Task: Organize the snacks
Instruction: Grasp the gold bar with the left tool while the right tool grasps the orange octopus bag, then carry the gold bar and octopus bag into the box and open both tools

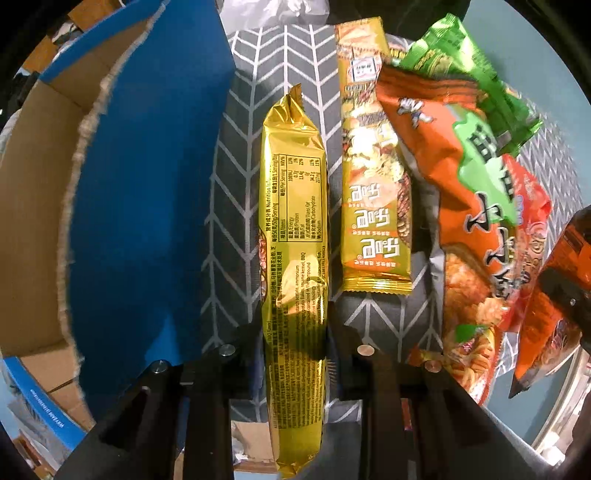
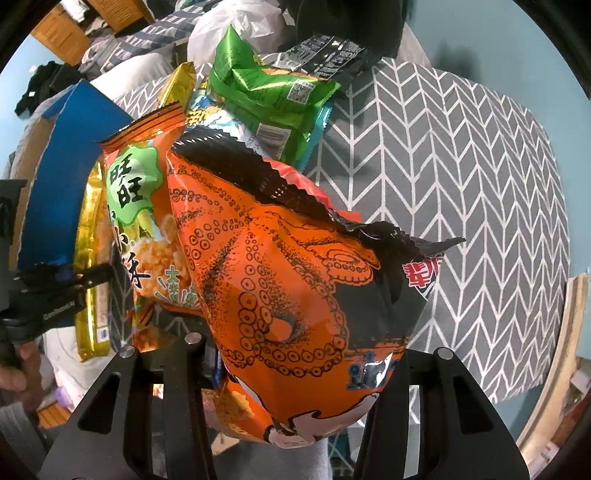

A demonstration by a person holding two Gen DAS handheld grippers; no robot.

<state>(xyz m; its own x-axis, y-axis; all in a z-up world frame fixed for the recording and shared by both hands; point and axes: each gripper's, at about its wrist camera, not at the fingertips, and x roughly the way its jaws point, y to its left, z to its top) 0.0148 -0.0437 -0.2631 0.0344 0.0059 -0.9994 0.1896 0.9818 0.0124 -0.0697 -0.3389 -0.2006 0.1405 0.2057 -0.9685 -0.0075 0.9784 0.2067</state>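
In the left wrist view my left gripper [image 1: 295,332] is shut on a long gold snack packet [image 1: 295,206] that runs lengthwise between the fingers, next to the blue cardboard box [image 1: 147,177]. In the right wrist view my right gripper [image 2: 314,350] is shut on a puffy orange bag with an octopus drawing [image 2: 280,280], held above the patterned cloth. A second gold-and-orange stick packet [image 1: 369,184], an orange bag with a green label [image 1: 465,184] and a green bag [image 1: 461,74] lie to the right of the gold packet.
The open box shows a brown inside [image 1: 37,184] and a torn blue flap. A grey chevron cloth [image 2: 461,184] covers the round table. A black packet [image 2: 325,55] and a white plastic bag [image 2: 236,26] lie behind the pile. A hand [image 2: 22,369] holds the left gripper.
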